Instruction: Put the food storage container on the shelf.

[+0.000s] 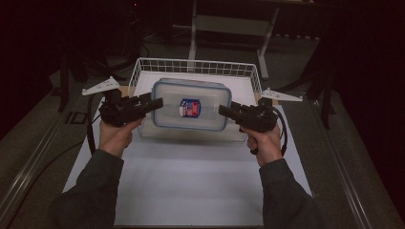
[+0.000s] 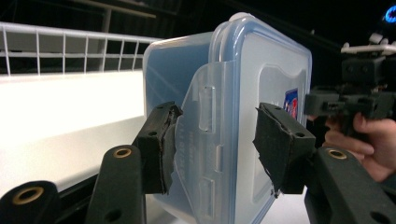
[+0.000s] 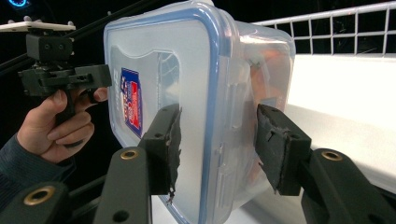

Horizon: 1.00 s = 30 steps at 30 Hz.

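Left tool clamps the left end of the clear lidded container; the container hangs level above the white wire basket on the desk; right tool clamps its right end

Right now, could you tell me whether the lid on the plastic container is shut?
Shut. The blue-rimmed lid sits flush on the plastic container, and the side latch is folded down against the wall.
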{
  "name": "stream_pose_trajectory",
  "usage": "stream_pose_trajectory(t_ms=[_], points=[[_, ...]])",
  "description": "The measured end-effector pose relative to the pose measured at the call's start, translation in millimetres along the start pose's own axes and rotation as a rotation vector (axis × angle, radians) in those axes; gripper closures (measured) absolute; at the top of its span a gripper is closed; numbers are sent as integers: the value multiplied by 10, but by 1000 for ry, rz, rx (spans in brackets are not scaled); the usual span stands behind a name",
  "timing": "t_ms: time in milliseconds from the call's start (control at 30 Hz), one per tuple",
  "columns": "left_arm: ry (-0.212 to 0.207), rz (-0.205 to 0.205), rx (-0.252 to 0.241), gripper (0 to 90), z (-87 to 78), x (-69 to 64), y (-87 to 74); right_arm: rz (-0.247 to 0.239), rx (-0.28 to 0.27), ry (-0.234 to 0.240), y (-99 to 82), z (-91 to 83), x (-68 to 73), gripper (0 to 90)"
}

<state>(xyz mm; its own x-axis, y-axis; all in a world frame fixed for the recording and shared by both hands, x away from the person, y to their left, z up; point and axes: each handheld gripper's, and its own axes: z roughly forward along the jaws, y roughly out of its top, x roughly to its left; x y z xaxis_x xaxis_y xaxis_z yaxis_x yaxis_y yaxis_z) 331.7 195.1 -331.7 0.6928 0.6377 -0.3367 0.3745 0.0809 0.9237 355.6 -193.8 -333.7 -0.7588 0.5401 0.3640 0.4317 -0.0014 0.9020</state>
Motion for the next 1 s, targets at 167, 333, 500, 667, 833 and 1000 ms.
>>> stream_pose_trajectory(t_ms=[167, 333, 500, 667, 833, 1000], points=[[-7, -13, -29, 492, 63, 98, 78, -1, -5, -7, 71, 46, -37, 513], [-16, -38, -56, 492, 165, 253, 139, -5, -11, -19, 196, 144, -133, 512], [-17, -50, -72, 492, 256, 351, 188, -4, -15, -24, 298, 205, -218, 512], [-20, -89, -71, 491, 383, 468, 164, 18, -14, -42, 315, 256, -327, 512], [-8, -98, -67, 491, 440, 505, 158, 43, -12, -50, 307, 293, -414, 510], [31, -80, -65, 488, 453, 490, 181, 49, -25, -49, 308, 313, -434, 509]])
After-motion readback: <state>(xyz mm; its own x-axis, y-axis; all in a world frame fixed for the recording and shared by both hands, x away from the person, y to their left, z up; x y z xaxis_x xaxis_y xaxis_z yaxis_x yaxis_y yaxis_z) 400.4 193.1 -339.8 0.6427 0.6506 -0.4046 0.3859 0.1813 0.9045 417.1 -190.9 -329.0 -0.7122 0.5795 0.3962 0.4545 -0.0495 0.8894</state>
